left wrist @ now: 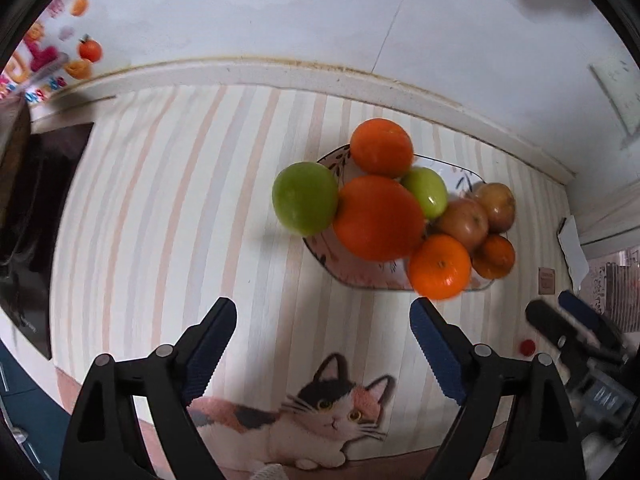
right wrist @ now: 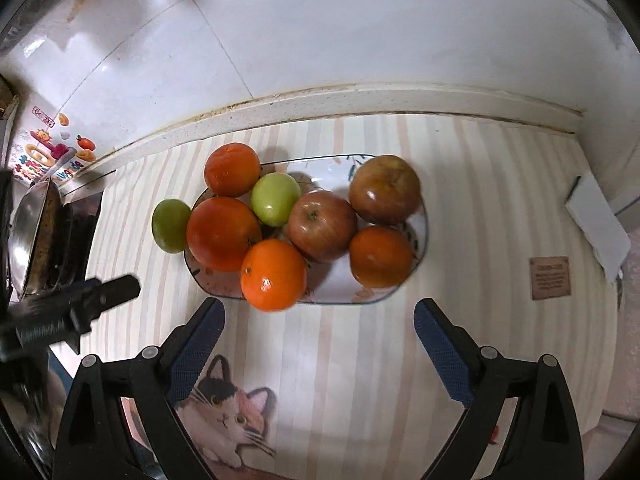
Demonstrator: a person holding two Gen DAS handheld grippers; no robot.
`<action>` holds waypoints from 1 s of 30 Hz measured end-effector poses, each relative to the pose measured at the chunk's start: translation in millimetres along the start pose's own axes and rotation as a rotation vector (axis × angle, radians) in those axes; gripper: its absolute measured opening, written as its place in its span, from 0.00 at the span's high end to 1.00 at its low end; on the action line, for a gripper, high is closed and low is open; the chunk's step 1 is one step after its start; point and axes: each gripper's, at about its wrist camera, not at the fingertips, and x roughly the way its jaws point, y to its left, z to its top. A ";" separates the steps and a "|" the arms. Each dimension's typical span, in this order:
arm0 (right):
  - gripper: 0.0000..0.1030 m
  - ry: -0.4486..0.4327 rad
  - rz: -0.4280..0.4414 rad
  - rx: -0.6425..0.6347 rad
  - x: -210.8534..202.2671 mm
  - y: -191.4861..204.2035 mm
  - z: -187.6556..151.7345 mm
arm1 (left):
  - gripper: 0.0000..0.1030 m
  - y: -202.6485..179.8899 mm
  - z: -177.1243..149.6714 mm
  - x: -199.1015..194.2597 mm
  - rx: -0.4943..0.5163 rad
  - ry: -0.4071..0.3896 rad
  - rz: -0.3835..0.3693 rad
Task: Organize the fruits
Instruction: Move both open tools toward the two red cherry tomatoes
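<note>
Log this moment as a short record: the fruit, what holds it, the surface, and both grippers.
plate: patterned plate on the striped mat
oranges: four, one nearest the grippers
red apples: two, side by side
green fruit: one among the pile, one at the plate's left edge; whether it rests on the rim or the mat cannot be told
left gripper: open, empty, short of the plate
right gripper: open, empty, short of the plate
mat picture: a cat
</note>
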 end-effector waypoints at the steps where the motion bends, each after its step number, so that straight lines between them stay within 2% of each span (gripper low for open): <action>1: 0.05 -0.006 -0.002 -0.002 -5.5 0.0 -2.6 | 0.14 -0.7 -6.5 -6.2 0.000 -0.013 0.008; 5: 0.05 -0.058 -0.016 -0.023 -42.5 5.3 -14.6 | 0.14 -5.6 -27.4 -38.2 -0.008 -0.082 0.014; 8: 0.05 -0.095 -0.013 -0.034 -69.1 10.7 -23.5 | 0.14 -11.1 -37.9 -68.3 0.010 -0.157 0.035; 13: 0.05 -0.145 -0.005 -0.046 -107.1 17.8 -36.9 | 0.14 -21.6 -50.4 -108.8 0.044 -0.235 0.047; 20: 0.05 -0.195 -0.001 -0.058 -153.0 20.8 -57.4 | 0.14 -33.8 -69.4 -140.7 0.082 -0.269 0.054; 30: 0.05 -0.245 -0.005 -0.059 -188.1 20.9 -77.1 | 0.14 -49.4 -92.2 -148.5 0.112 -0.262 0.041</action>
